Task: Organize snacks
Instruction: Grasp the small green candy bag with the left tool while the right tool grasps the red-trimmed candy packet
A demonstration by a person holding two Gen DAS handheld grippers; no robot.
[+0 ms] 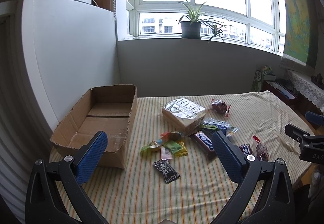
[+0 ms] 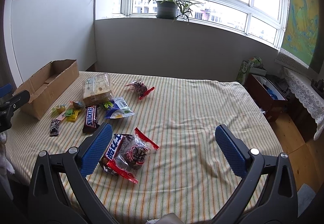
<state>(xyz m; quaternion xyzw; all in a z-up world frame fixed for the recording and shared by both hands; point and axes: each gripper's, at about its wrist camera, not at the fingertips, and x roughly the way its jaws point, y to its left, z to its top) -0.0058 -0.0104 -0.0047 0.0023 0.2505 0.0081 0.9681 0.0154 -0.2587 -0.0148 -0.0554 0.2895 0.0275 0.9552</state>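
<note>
1. Currently, the left gripper (image 1: pixel 160 155) is hovering over the striped cloth (image 1: pixel 202 187) with its blue pads spread wide, holding nothing.
2. Directly between and just ahead of its fingers, a black patterned candy (image 1: pixel 166 170) is lying beside a cluster of small green, yellow and pink sweets (image 1: pixel 172 148).
3. A Snickers bar (image 1: pixel 204 141) is lying just beside the right-hand pad, with a wrapped loaf of sliced bread (image 1: pixel 183 113) beyond it.
4. An open cardboard box (image 1: pixel 97 122) is sitting at the left, empty.
5. The right gripper (image 2: pixel 162 151) is likewise hanging open, gripping nothing.
6. A red-edged clear packet (image 2: pixel 135 153) is lying near its left pad, overlapping a second chocolate bar (image 2: pixel 115 148) that looks to be touching that pad.
</note>
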